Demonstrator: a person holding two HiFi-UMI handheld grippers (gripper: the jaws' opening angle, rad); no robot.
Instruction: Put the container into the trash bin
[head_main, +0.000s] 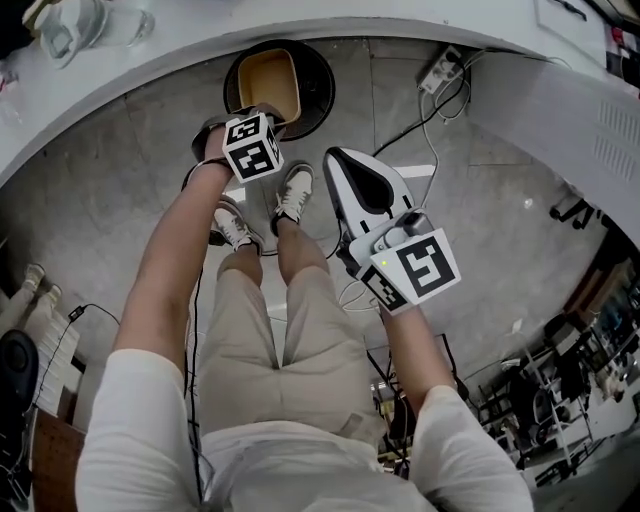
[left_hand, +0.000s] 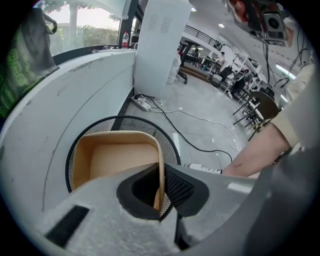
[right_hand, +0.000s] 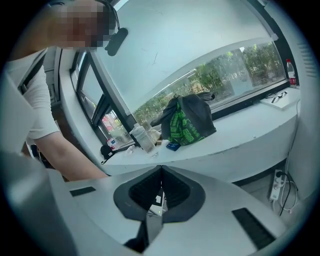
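Over the far black mesh trash bin (head_main: 316, 90), our left gripper (left_hand: 161, 175) pinches one wall of the tan, round-cornered, open-topped container (left_hand: 117, 160); our right gripper (right_hand: 161, 172) hangs with its jaws together, empty.

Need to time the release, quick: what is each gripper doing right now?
Left gripper: jaws shut on the rim of the tan container.
Right gripper: jaws shut, holding nothing.

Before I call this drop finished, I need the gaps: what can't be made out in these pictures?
- Head view: the trash bin's bottom, covered by the container.
- Head view: the left gripper's jaws, under its marker cube.
- Right gripper view: small items beside the bag, too small to name.
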